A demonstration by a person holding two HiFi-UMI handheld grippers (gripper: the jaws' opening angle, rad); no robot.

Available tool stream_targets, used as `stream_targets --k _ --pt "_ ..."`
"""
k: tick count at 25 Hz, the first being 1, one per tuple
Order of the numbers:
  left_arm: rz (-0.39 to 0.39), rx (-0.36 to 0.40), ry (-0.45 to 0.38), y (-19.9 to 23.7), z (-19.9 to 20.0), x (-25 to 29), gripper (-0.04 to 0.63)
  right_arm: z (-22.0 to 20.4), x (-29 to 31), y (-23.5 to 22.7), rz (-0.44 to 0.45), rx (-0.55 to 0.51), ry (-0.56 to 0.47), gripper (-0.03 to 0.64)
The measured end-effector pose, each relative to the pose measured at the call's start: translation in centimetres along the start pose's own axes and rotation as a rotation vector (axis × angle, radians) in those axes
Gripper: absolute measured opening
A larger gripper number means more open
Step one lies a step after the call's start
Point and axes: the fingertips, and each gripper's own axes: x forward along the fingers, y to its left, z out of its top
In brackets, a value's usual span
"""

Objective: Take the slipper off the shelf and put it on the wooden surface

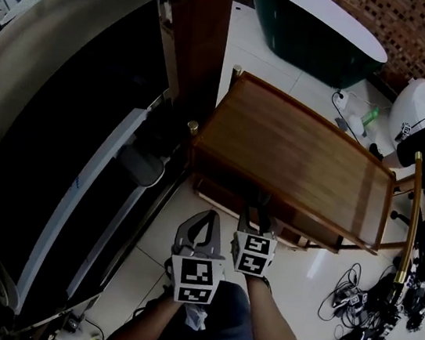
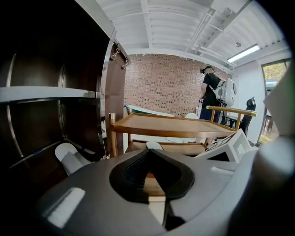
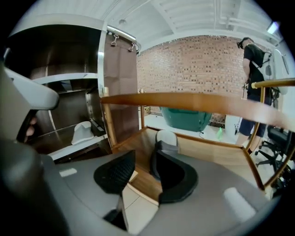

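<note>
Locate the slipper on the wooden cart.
In the right gripper view, the slipper lies centre-frame on the lower wooden shelf, just beyond the open jaws of the right gripper.

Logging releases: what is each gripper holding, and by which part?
Nothing. The right gripper is open; the slipper lies free on the wooden shelf beyond it. The left gripper is empty.

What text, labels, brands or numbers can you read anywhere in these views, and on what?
No words, brands or numbers can be read in any view.
Marker cubes: black-and-white square patterns only, no letters or digits.
Green bottle: any label is too small to read.
Slipper: no print visible.
</note>
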Motion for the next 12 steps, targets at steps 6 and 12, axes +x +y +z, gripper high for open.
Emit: stream_targets --k 6,12 --pt "0.014 -0.015 -0.007 0.6 2.3 -3.2 0.005 2.2 -4.1 1.7 0.007 -0.008 -0.006 0.116" --pt "0.025 -0.007 -0.018 0.9 5.5 -7.2 0.005 6.1 -8.8 4.0 0.027 -0.03 -0.028 0.071"
